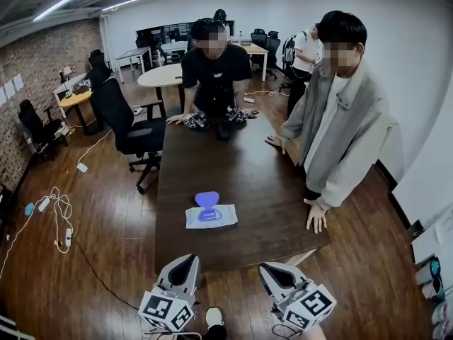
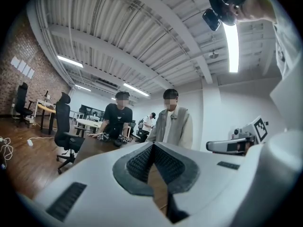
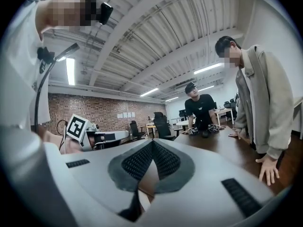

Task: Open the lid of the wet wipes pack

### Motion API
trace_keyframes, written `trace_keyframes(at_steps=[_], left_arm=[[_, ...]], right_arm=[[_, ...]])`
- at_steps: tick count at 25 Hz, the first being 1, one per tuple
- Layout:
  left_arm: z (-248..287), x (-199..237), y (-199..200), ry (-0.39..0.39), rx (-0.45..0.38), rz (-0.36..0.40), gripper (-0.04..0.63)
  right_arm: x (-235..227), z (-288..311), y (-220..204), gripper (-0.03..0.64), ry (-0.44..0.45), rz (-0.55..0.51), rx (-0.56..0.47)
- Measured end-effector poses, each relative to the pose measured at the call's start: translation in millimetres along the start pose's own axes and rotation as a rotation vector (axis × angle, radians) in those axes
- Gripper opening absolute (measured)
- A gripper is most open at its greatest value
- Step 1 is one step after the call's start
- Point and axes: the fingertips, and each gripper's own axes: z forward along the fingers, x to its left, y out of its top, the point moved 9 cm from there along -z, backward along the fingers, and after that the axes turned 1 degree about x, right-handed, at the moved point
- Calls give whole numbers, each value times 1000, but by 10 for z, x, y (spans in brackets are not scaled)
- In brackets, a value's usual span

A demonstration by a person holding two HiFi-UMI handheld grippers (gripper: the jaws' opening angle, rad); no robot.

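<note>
Legible writing: none. The white wet wipes pack with a blue label (image 1: 211, 217) carries print too small to read. Its blue oval lid (image 1: 207, 198) appears raised at the pack's far edge. The only other markings are the black-and-white square codes on the left gripper's marker cube (image 1: 166, 310) and the right gripper's marker cube (image 1: 311, 307).

The pack lies on the dark brown wooden table (image 1: 233, 168), towards the near end, and shows only in the head view. The left gripper (image 1: 188, 259) and the right gripper (image 1: 267, 268) are level, short of the table's near edge and well apart from the pack.

Each gripper view shows its own jaws clenched tip to tip, with nothing between them. Each also shows the other gripper's cube, the person in a black shirt (image 1: 212, 66) and the person in a grey jacket (image 1: 340, 129).
</note>
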Motion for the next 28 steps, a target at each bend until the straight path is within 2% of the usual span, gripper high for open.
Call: trace_keyframes(at_steps=[7,14,22,28], left_arm=[[-542,-842,-261,50,4,-33,0],[-1161,-1547,-376,103,3,-13,0],[-1543,-1875,-303,134,-13,15,0],[-1655,-1890,-281,123,-19,24,0]], right_arm=[[203,-798,-195,8,54,17,6],[462,-1515,-308,8,89,25,-5],[657,-1931,-217,8,88,18,-37],[759,-2043,-254,8,66,26,-37]])
